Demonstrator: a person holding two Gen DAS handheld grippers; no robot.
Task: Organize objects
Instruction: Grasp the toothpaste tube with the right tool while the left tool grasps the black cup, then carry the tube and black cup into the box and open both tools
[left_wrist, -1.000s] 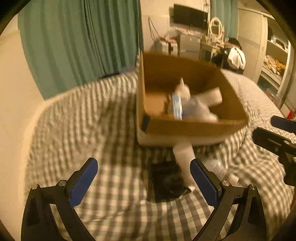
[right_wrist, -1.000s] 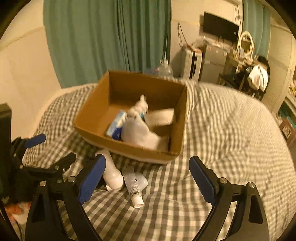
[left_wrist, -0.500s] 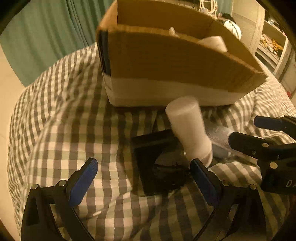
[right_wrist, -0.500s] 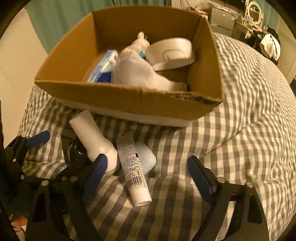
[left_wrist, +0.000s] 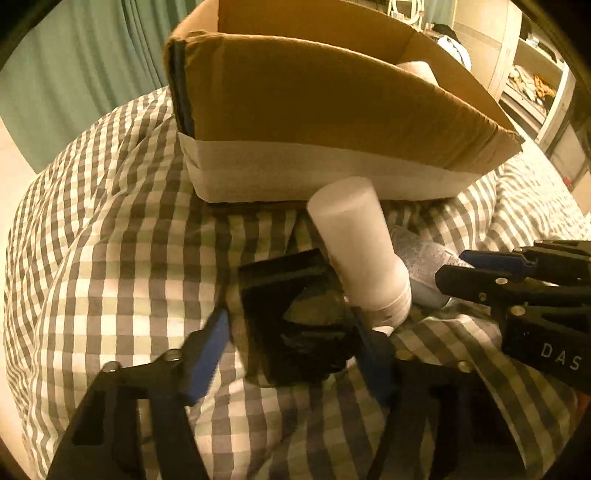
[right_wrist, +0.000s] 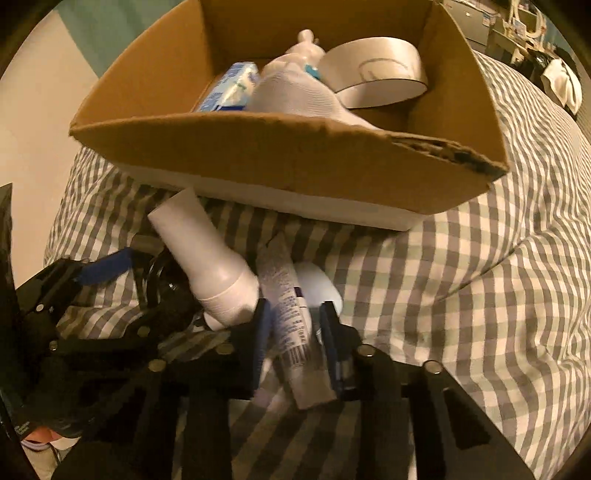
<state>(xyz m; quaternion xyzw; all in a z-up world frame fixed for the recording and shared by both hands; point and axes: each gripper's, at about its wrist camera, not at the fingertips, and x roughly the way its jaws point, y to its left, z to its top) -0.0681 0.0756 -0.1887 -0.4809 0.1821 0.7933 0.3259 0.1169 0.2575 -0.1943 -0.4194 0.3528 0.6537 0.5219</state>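
A cardboard box (left_wrist: 332, 122) (right_wrist: 280, 155) stands on the checked bedcover; inside lie a white bottle (right_wrist: 291, 92), a blue packet (right_wrist: 231, 86) and a white tape roll (right_wrist: 376, 74). In front of it lie a black square object (left_wrist: 295, 317), a white bottle (left_wrist: 358, 254) (right_wrist: 210, 258), a printed tube (right_wrist: 291, 325) and a white rounded item (right_wrist: 317, 288). My left gripper (left_wrist: 295, 354) has its jaws closing around the black object. My right gripper (right_wrist: 295, 332) has its jaws closed in on the printed tube; it also shows in the left wrist view (left_wrist: 517, 273).
The checked bedcover (right_wrist: 461, 295) is soft and bulges around the box. Green curtains (left_wrist: 85, 74) hang behind on the left. Shelves and clutter (left_wrist: 532, 77) stand at the far right. The left gripper also shows at the left edge of the right wrist view (right_wrist: 74, 291).
Both grippers dropped down and forward to the items before the box. Left jaws narrowed around the black object. Right jaws narrowed onto the printed tube.
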